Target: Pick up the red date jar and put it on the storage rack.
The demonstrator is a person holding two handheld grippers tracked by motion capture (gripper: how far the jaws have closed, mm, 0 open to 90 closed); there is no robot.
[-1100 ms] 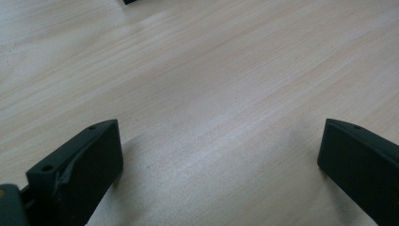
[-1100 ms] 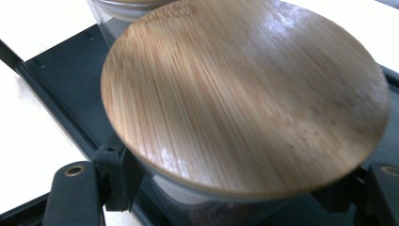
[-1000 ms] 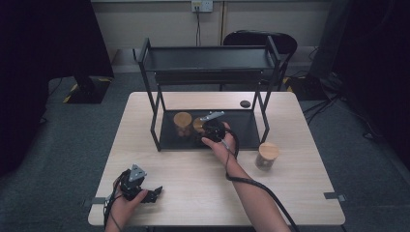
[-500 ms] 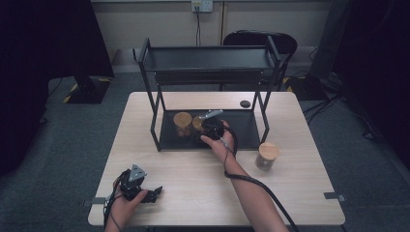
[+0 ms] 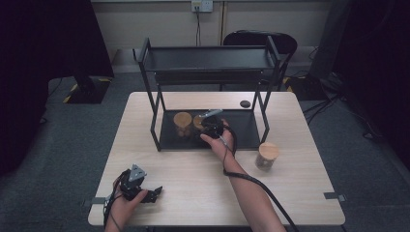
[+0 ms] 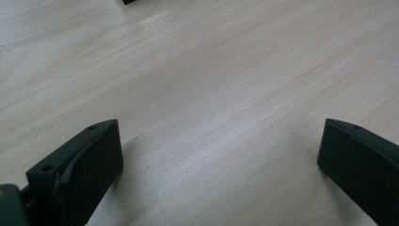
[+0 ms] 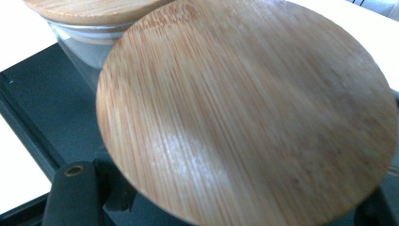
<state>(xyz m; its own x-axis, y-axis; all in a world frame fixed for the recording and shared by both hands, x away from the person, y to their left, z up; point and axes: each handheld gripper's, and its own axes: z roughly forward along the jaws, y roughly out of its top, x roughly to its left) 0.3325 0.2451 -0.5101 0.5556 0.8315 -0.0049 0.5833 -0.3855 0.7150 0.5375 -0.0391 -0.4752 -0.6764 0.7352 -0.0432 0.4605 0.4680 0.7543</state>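
Observation:
A glass jar with a bamboo lid (image 5: 197, 121) (image 7: 244, 108) stands on the lower shelf (image 5: 241, 129) of a black metal rack (image 5: 208, 58). My right gripper (image 5: 207, 126) (image 7: 223, 202) is shut on it, one black finger (image 7: 70, 195) showing below the lid's left rim. Just left of it on the same shelf stands a second lidded jar (image 5: 183, 119) (image 7: 89, 9), close beside the held one. A third lidded jar (image 5: 267, 152) is on the table right of the rack. My left gripper (image 5: 153, 194) (image 6: 221, 155) rests open on the table's front left, nothing between its jaws.
The rack's uprights and top shelf enclose the lower shelf from above and the sides. A small black round object (image 5: 245, 103) lies on the table behind the rack's right leg. A dark chair (image 5: 261, 38) stands beyond the table.
My right gripper, with the jar in it, has edged slightly farther in under the rack toward the second jar. The left gripper has not moved.

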